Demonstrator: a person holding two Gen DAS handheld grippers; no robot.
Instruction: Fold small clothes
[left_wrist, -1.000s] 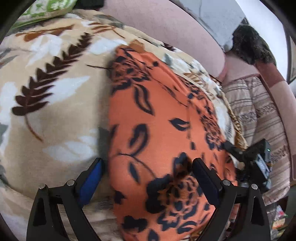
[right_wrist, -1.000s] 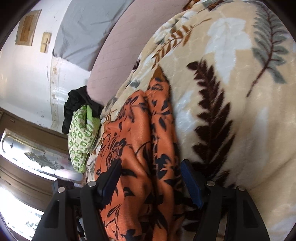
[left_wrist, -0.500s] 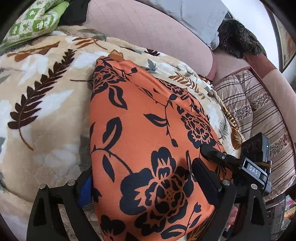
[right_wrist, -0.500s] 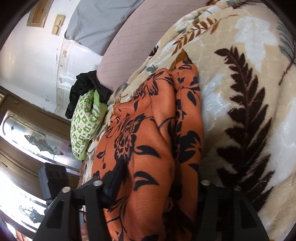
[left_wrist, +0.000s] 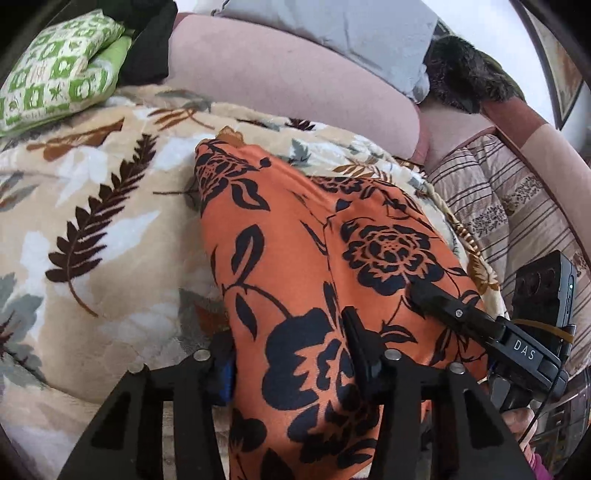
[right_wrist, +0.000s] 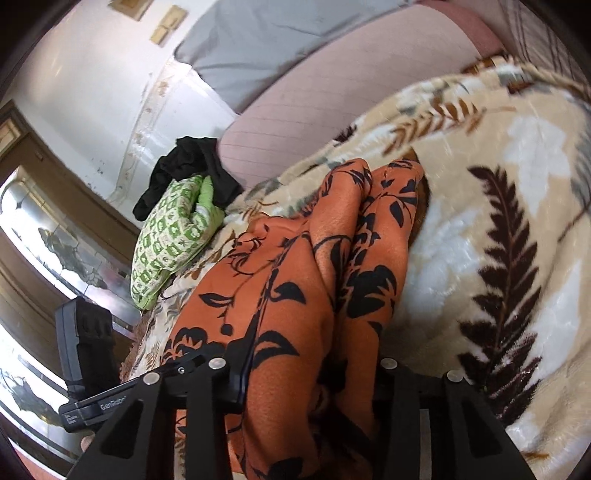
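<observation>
1. left wrist view: orange garment with black flower print (left_wrist: 295, 266) draped over a beige plush blanket with brown fern leaves (left_wrist: 92, 221), near end bunched between the fingers of the left gripper (left_wrist: 291, 354).
2. jaws closing, narrow, pads pressing the cloth from both sides.
3. right wrist view: same garment (right_wrist: 295, 295) gathered in folds inside the right gripper (right_wrist: 314, 373), jaws closing on it, cloth filling the gap.
4. far end lying flat on the blanket (right_wrist: 498, 221).
5. green-and-white patterned cushion (right_wrist: 166, 240) and black cloth (right_wrist: 188, 166) further back, against a pink sofa backrest (right_wrist: 332, 103).
</observation>
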